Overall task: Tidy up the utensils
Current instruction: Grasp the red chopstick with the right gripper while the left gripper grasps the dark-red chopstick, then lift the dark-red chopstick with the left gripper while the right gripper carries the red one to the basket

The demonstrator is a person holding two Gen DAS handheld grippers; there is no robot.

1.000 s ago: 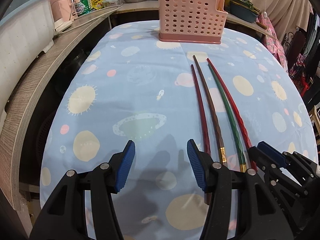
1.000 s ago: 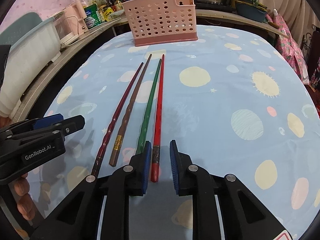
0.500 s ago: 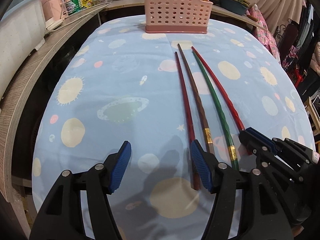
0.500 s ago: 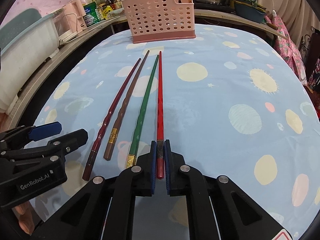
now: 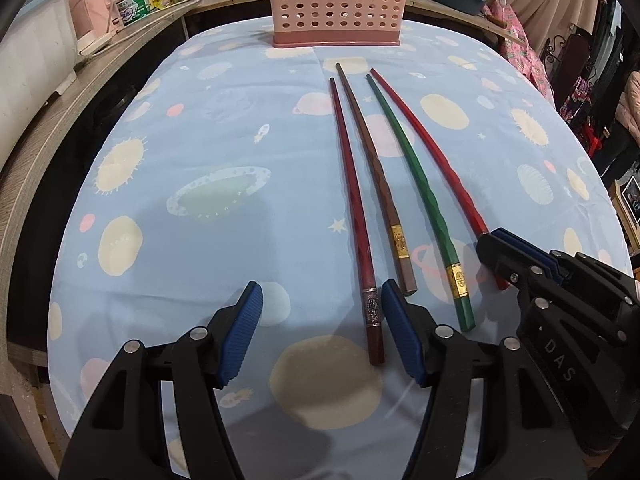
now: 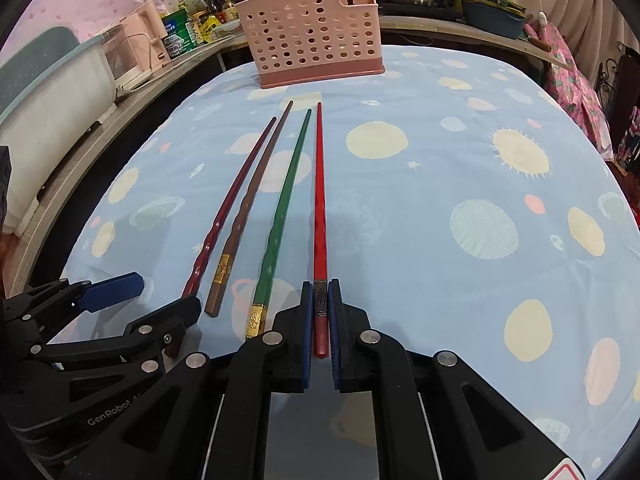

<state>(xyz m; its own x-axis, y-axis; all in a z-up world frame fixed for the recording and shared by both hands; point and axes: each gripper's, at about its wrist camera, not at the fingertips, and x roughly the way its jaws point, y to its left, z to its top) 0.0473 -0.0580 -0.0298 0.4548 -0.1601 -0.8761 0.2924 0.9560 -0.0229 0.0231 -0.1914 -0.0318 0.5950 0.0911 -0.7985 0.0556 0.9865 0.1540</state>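
- Lying side by side on the space-print tablecloth (image 5: pixel 224 152), four chopsticks run lengthwise from the near edge toward the pink utensil basket (image 5: pixel 338 2) at 12 o'clock, thin tips toward the basket, thick banded butts toward the grippers.
- The right gripper (image 6: pixel 319 312) is clamped on the butt of the bright red chopstick (image 6: pixel 319 200), the rightmost of the four; its shaft runs straight ahead to 12 o'clock, in line with the fingers.
- The left gripper (image 5: pixel 322 334) has its jaws parted and holds nothing. In its own view the dark red chopstick (image 5: pixel 352 200), the leftmost, has its butt between the pads, hard by the right pad and well clear of the left one; the shaft leans slightly toward 11 o'clock.
- Judged from this, the left hand is nearer the dark red stick and still needs to centre on it before closing.
- The brown chopstick (image 5: pixel 378 176) and the green chopstick (image 5: pixel 420 188) lie between the two grippers, untouched.
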